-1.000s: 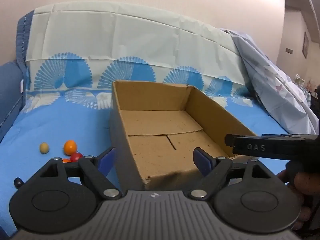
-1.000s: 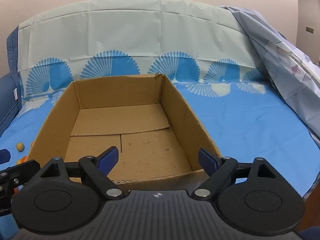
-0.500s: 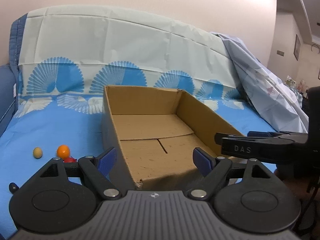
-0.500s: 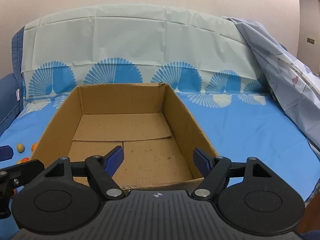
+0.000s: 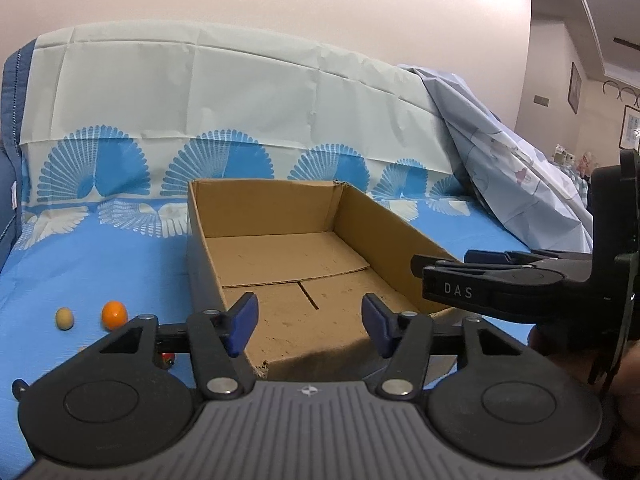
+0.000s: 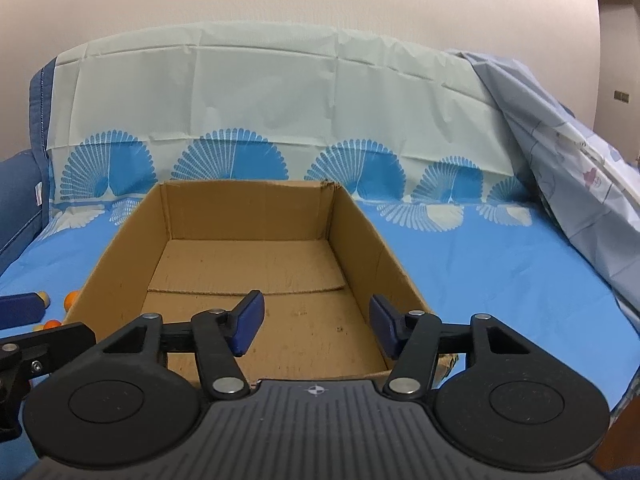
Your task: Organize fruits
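Observation:
An empty cardboard box (image 5: 400, 236) (image 6: 120, 248) sits on a blue cloth. Left of it lie small fruits: an orange one (image 5: 114, 314), a beige one (image 5: 64, 317) and a red one (image 5: 168, 359) half hidden behind my left gripper's linkage. In the right wrist view orange fruits (image 6: 71, 298) peek out beside the box. My left gripper (image 5: 308, 324) hovers over the box's near left corner, jaws closing with nothing between them. My right gripper (image 6: 316, 326) hovers over the box's near edge, jaws closing, likewise holding nothing.
A pale cloth with blue fan prints (image 5: 224, 112) drapes the backrest behind the box. A light blue sheet (image 6: 580, 168) hangs at the right. A dark small object (image 5: 18, 385) lies at the cloth's near left edge. The right gripper's body (image 5: 520, 280) juts in beside the box.
Both grippers' jaws have narrowed from wide open. Both views tilted up a little, so the box and fruits sit lower in them.

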`<state>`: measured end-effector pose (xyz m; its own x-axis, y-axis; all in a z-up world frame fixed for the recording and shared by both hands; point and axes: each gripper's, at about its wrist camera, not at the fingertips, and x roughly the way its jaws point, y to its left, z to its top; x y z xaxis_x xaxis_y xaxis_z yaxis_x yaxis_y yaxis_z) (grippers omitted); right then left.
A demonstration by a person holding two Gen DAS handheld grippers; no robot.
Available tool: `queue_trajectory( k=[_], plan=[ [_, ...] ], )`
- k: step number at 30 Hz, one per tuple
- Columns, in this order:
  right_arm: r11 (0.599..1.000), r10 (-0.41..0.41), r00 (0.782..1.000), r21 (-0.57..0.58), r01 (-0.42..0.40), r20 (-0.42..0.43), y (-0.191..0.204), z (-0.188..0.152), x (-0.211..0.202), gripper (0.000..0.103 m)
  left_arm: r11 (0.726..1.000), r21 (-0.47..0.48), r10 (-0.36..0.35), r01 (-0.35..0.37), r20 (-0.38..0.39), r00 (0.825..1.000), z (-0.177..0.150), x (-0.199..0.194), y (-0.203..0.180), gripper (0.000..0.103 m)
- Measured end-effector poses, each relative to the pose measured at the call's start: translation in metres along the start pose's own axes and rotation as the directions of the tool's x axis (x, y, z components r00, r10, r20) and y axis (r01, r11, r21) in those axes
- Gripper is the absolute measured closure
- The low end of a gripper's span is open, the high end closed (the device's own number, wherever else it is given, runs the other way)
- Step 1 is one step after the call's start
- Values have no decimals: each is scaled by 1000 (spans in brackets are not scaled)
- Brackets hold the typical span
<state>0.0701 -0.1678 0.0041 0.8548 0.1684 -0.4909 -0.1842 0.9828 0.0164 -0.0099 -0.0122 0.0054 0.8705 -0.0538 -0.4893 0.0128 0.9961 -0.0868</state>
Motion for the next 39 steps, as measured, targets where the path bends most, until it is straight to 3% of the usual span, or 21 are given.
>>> queue_trajectory(
  k=[7,23,27,31,35,39],
  plan=[
    [1000,3,1000,-31,-2,25,3,2,-4,44,1000,-4,-21,21,27,999,-1,-2,-1,53],
    [999,41,999,0,-41,29,3,6,-8,49,1000,17,-14,14,28,999,-1,-7,7,55],
    [997,70,997,35,-71,31,9,11,-9,53,996,83,-36,36,1,999,13,-18,23,55],
    [992,113,992,46,-116,52,22,18,-14,56,982,190,-14,4,51,999,42,-46,64,55],
    [975,210,975,59,-215,77,39,25,-19,57,990,95,100,-106,69,993,59,-76,132,66],
    [936,346,934,41,-350,86,65,31,-24,57,981,-130,143,-147,-45,989,36,-80,193,80]
  ],
)
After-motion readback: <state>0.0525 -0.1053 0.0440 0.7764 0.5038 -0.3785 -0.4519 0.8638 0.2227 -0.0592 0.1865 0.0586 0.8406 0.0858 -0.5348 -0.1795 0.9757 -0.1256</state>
